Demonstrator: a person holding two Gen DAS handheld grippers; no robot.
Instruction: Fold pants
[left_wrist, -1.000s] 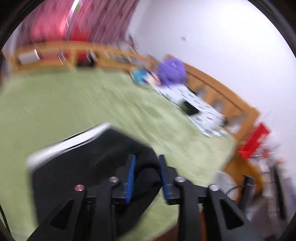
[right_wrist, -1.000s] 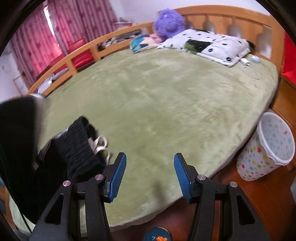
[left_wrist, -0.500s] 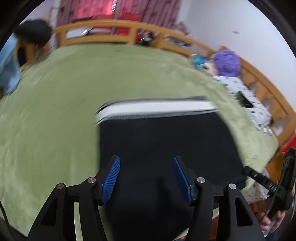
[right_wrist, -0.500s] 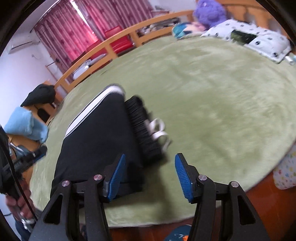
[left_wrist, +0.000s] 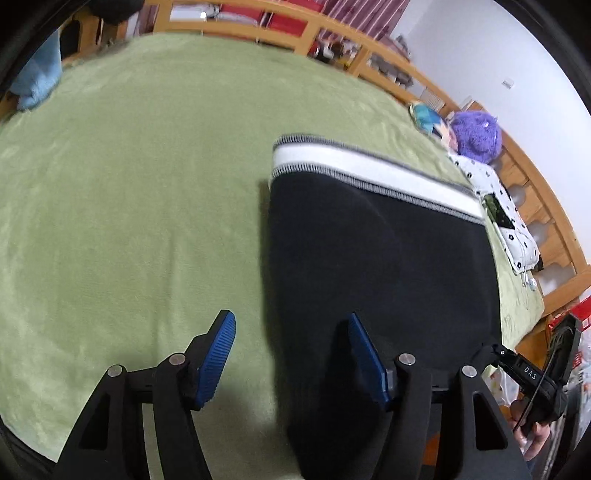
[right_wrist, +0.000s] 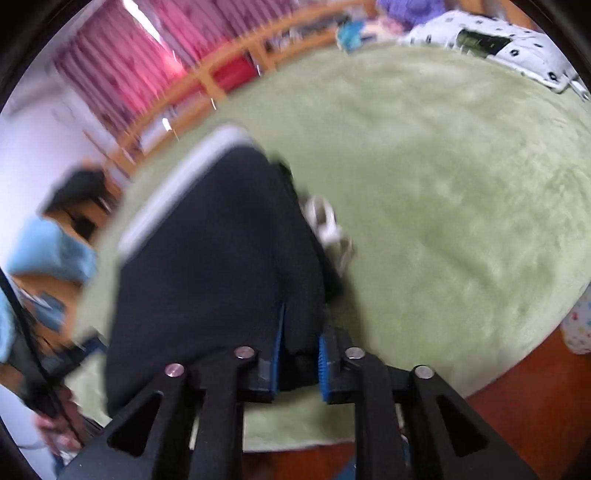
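Observation:
The black pants (left_wrist: 380, 273) with a white side stripe (left_wrist: 373, 173) lie folded on the green bed cover (left_wrist: 140, 192). My left gripper (left_wrist: 291, 354) is open above the pants' near left edge, its right finger over the cloth. In the right wrist view my right gripper (right_wrist: 299, 350) is shut on the near corner of the pants (right_wrist: 221, 258). The white drawstring (right_wrist: 328, 225) lies beside the waistband at the pants' right edge.
A spotted pillow (left_wrist: 509, 221) and a purple plush toy (left_wrist: 476, 136) lie at the bed's far right by the wooden rail (left_wrist: 535, 206). A blue cloth (right_wrist: 51, 251) sits off the left side. A patterned bin (right_wrist: 580, 325) stands on the floor at right.
My left gripper let go of the pants and opened, then shifted left. My right gripper moved onto the pants' near corner and shut on it.

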